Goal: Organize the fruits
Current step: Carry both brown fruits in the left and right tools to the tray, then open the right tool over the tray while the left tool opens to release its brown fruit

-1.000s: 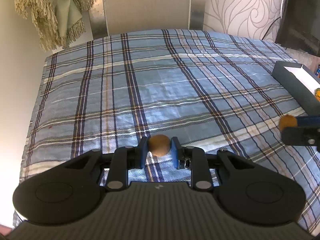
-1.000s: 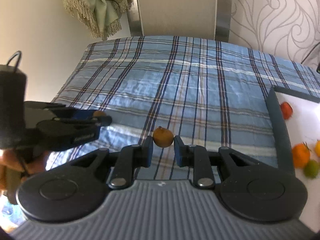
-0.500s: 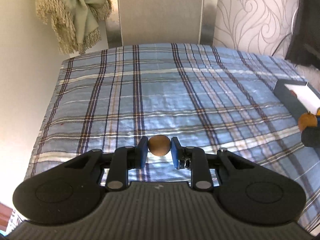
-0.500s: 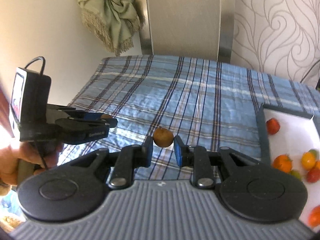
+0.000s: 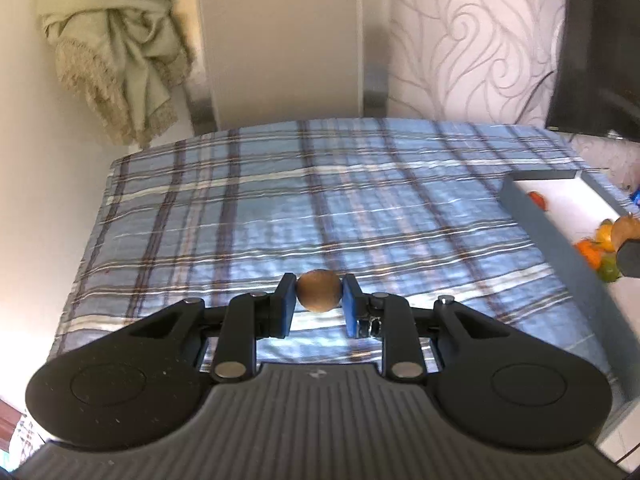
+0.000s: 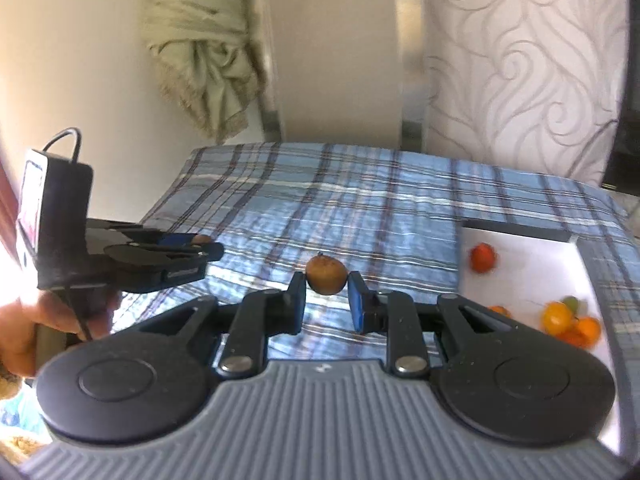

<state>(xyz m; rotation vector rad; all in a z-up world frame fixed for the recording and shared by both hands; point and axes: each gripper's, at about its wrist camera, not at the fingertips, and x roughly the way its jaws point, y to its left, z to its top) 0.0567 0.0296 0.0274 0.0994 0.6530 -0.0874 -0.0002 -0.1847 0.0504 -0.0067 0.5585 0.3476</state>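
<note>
A brown fruit (image 5: 319,290) sits clamped in the left gripper (image 5: 319,298) — the right gripper (image 6: 327,294) pinches a second brown fruit (image 6: 326,274) above the plaid cloth (image 6: 360,208).

The left gripper (image 5: 319,298) and right gripper (image 6: 326,286) each had jaws clamped on a brown fruit; a hand (image 6: 24,328) gripped the left one's handle.

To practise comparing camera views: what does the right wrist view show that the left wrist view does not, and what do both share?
Only the right wrist view shows the person's hand holding the left gripper from the side, and the right gripper shut on a stemmed brown fruit. Only the left wrist view shows the left gripper's round brown fruit close up. Both show the plaid cloth, the tray of fruits and the hanging green fabric.
</note>
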